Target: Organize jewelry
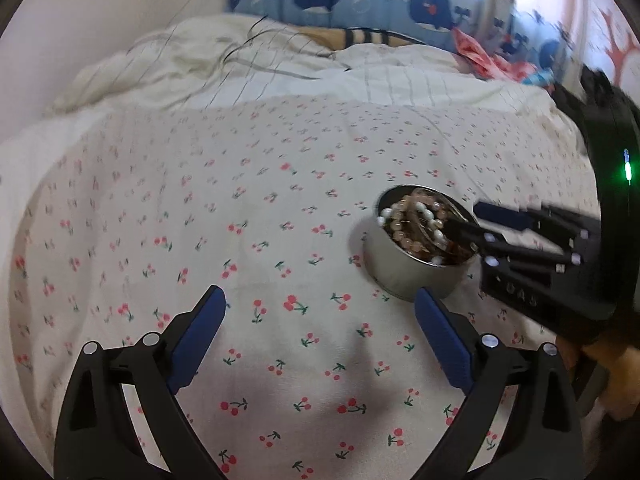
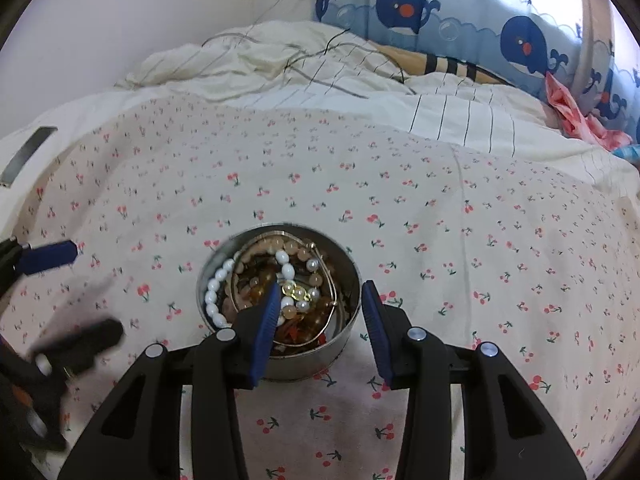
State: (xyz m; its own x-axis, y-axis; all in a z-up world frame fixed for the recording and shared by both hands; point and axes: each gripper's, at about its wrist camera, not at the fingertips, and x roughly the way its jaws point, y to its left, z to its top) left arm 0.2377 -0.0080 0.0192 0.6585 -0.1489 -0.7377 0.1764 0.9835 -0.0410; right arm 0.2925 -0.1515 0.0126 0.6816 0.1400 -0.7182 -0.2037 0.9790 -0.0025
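A round metal tin [image 2: 224, 256] stands on the cherry-print bedsheet. It is full of jewelry [image 2: 256, 280]: white pearl strands, peach and amber beads, a gold bangle. My right gripper [image 2: 322, 290] is open. Its left finger [image 2: 266, 320] reaches inside the tin over the beads and its right finger [image 2: 374, 320] is outside the rim. In the left wrist view the tin [image 1: 404, 276] sits at the right, with the right gripper [image 1: 476, 222] at its far rim. My left gripper [image 1: 320, 298] is open and empty above the sheet, left of the tin.
The cherry-print sheet [image 1: 240, 200] covers the bed. A rumpled white striped duvet [image 2: 280, 72] with cables lies behind. A whale-print curtain [image 2: 440, 12] hangs at the back. A pink cloth [image 2: 572, 116] lies at the far right. A dark flat object [image 2: 28, 152] lies at the left edge.
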